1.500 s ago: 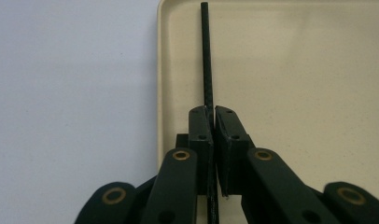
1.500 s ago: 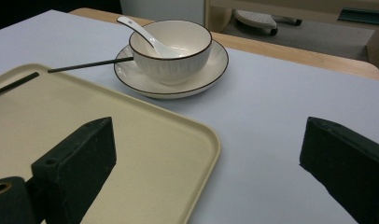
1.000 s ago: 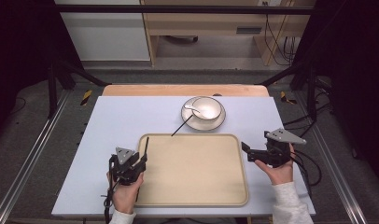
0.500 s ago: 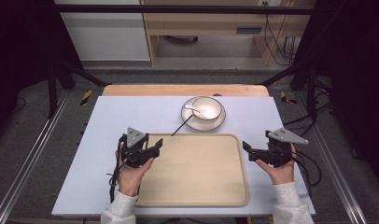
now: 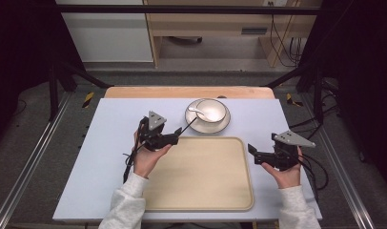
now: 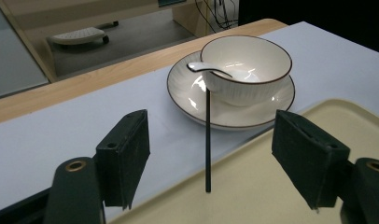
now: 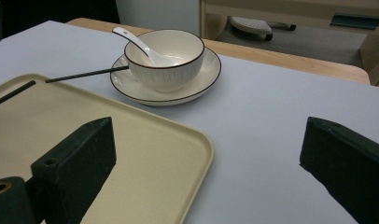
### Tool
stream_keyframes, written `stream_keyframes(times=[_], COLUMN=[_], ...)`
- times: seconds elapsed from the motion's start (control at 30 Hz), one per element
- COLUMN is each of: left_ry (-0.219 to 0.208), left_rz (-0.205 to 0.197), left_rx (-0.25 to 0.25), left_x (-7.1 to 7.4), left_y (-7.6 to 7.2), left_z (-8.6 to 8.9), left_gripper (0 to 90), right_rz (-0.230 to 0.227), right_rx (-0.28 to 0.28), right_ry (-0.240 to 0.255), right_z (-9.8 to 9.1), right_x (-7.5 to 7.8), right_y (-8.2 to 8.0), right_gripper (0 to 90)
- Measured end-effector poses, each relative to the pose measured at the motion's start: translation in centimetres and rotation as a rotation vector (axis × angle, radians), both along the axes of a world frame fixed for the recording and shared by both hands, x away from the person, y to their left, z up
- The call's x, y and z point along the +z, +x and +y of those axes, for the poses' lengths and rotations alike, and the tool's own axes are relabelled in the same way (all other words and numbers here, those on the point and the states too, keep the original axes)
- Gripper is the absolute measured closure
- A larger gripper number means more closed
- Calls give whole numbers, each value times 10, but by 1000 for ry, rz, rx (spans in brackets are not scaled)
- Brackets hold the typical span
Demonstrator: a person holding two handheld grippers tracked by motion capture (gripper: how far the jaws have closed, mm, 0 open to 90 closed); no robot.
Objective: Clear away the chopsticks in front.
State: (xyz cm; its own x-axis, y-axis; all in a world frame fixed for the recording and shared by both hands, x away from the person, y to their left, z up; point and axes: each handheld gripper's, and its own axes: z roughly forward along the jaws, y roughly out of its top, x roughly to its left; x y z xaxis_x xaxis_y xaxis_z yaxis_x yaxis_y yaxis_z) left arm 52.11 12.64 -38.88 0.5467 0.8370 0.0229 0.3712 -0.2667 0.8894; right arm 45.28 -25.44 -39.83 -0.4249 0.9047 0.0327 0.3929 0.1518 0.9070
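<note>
Pale blue-grey board covers the table (image 5: 110, 157), with a strip of bare wood showing along its far edge, and beyond that I see a grey floor, a wooden bench and a white cabinet. Metal rails run down both sides.

Sitting on the board I have a cream tray (image 5: 201, 176) near me, and just past its far edge a white saucer (image 5: 223, 125) carrying a white bowl (image 5: 211, 110). A white spoon (image 5: 196, 111) lies in that bowl, its handle resting over the rim toward the left.

A thin black stick (image 5: 186, 129) lies with its long axis running diagonally: far end against the saucer by the bowl, near end resting over the tray's far left corner. In the left gripper view it points straight away from me, between the jaws.

My left gripper (image 5: 175, 138) hovers over that tray corner, jaws spread wide with the stick's near end between them, touching neither pad. My right gripper (image 5: 251, 153) sits just off the tray's right edge, jaws wide apart too, gripping nothing, aimed left across the tray.
</note>
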Motion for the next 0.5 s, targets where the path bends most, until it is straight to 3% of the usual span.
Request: stream_keyframes(times=[0.17,0.23,0.3,0.5], left_ry=[40,33,68,109], left_rz=[-9,15,20,48], left_rx=[-22,-39,-42,-72], left_x=[-1,-3,-5,-11], left_y=[16,22,28,42], left_z=[-11,-15,-19,-29], left_gripper=[243,236,234,236], right_rz=[-1,-2,2,13], right_rx=[-7,-4,-8,1], right_ry=[9,9,8,-3], right_z=[-2,-2,-2,1], right_x=[1,1,0,-4], right_y=[0,1,1,3], right_gripper=[40,41,41,41])
